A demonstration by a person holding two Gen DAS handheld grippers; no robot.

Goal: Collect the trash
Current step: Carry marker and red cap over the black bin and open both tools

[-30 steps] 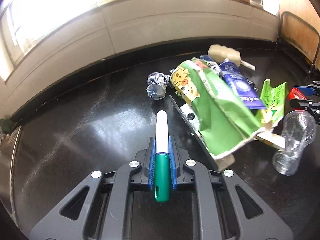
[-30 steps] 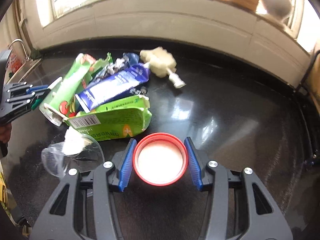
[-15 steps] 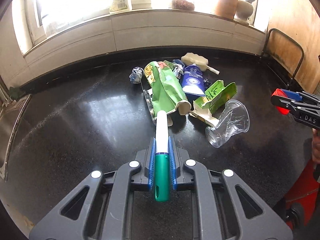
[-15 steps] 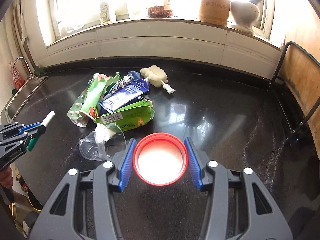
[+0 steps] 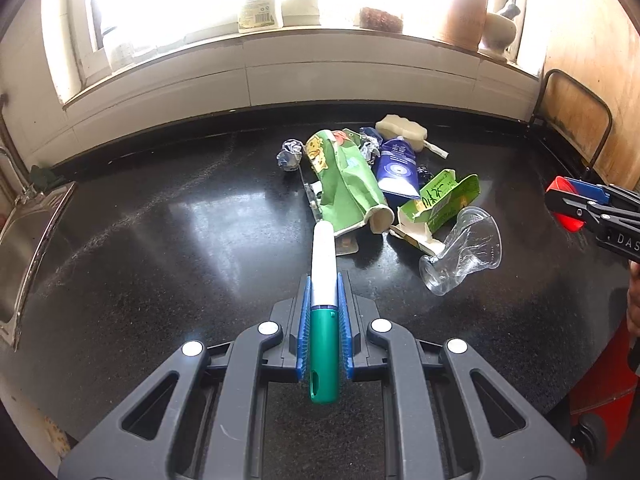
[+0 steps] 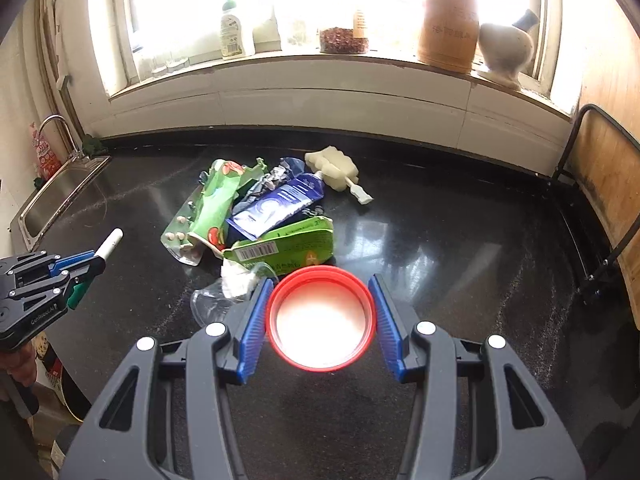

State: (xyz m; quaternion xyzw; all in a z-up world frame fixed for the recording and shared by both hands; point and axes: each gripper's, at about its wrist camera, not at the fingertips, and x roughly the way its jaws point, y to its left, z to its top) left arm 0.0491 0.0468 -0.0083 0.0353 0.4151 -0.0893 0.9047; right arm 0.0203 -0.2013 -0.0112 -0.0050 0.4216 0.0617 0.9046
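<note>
My left gripper (image 5: 324, 300) is shut on a white marker with a green cap (image 5: 323, 280), held above the black counter (image 5: 160, 240). My right gripper (image 6: 320, 312) is shut on a red jar lid (image 6: 320, 316). A trash pile lies mid-counter: a green snack bag (image 5: 344, 184), a blue tube (image 5: 398, 168), a green carton (image 5: 440, 200), a clear plastic cup (image 5: 464, 256), a foil ball (image 5: 290, 154) and a pale sponge brush (image 5: 404, 130). Both grippers hang back from the pile. The left gripper with the marker (image 6: 108, 246) shows in the right wrist view; the right gripper (image 5: 576, 210) shows in the left.
A steel sink (image 5: 24, 248) is set in the counter's left end. The windowsill (image 6: 320, 60) holds bottles, a jar, a wooden holder (image 6: 448, 24) and a mortar. A wooden board in a black rack (image 6: 600, 184) stands at the right. A red object (image 5: 600, 392) sits below the counter's front right.
Both grippers have pulled back and up from the pile, which now looks smaller and farther. Their holds on the marker and lid are unchanged.
</note>
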